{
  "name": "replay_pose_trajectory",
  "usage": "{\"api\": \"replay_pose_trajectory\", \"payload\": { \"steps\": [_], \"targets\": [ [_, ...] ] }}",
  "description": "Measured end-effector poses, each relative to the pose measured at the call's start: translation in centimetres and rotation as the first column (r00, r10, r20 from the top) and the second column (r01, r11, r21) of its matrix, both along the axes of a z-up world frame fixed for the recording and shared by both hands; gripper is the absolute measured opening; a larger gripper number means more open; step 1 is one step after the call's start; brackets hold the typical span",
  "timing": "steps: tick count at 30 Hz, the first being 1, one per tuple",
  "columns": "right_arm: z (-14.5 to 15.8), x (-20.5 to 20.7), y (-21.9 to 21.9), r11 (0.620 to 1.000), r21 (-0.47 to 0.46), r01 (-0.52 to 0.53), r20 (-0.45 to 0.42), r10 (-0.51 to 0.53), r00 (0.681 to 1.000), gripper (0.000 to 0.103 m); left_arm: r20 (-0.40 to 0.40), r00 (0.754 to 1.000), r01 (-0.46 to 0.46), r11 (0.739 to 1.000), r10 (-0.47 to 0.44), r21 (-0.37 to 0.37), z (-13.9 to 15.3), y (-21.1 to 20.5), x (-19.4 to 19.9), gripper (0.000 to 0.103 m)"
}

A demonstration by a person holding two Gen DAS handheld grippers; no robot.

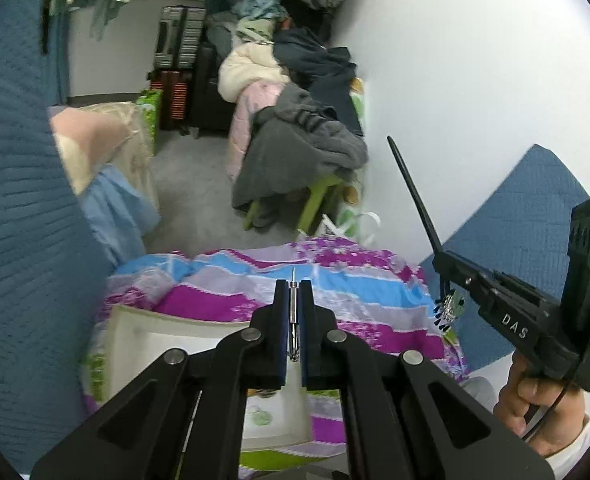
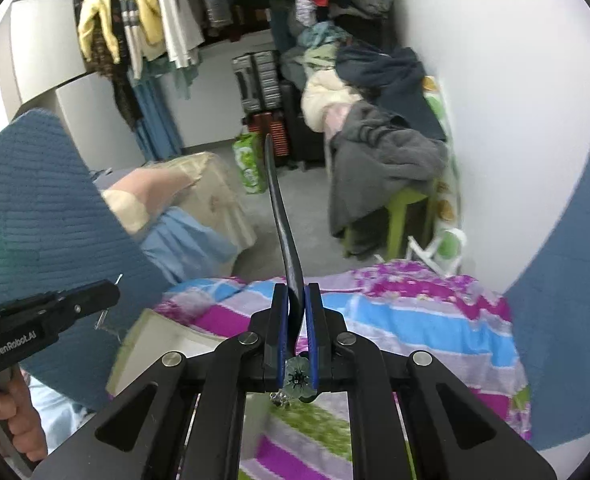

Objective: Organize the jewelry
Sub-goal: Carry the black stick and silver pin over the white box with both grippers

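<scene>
Clamping a thin silver pin [image 1: 293, 316] between closed jaws, the left gripper [image 1: 293, 292] hangs above a bedspread [image 1: 359, 280] striped in purple, blue and grey. The pin runs lengthwise between the blue pads, its tip poking past them. To its right, the right gripper [image 2: 296, 300], held in a bare hand [image 1: 535, 412], is shut on a long black hair stick [image 2: 281, 216] that juts up and forward; its pale green flower end with dangling beads [image 2: 297, 378] sits at the back of the jaws. A white box [image 1: 175, 344] lies on the bedspread below. Clothes [image 1: 303, 136] heap beyond.
</scene>
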State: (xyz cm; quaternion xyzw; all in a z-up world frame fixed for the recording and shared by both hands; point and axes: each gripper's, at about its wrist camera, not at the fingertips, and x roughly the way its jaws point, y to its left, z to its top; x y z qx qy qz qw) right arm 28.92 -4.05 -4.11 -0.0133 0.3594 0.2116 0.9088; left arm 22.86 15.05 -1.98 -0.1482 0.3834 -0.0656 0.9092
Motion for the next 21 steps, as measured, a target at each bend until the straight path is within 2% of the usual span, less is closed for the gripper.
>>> {"api": "replay_pose_trajectory", "payload": {
  "steps": [4,10,15,21],
  "targets": [
    [-3.2,-0.7,3.5,0.999,0.001,-0.047,-0.06,0.047,0.997,0.007,-0.036,0.999,-0.023,1.0,0.024,0.005,-2.5,2.3,-0.8,0.004],
    [-8.8,-1.9,7.7,0.994,-0.016,-0.111,-0.153,0.107,0.982,0.007,-0.115,0.991,-0.064,0.998,0.062,-0.015,-7.9,5.5,-1.7,0.004],
    [-12.6,-2.4,9.7,0.99,-0.036,-0.135,-0.215,0.124,0.969,0.007,-0.173,0.982,-0.08,0.996,0.074,-0.026,-11.7,7.1,-2.0,0.004],
    [-15.3,-2.6,10.8,0.985,-0.065,-0.159,-0.252,0.138,0.958,0.007,-0.21,0.976,-0.071,0.997,0.065,-0.023,-14.4,7.5,-2.1,0.004]
  ]
}}
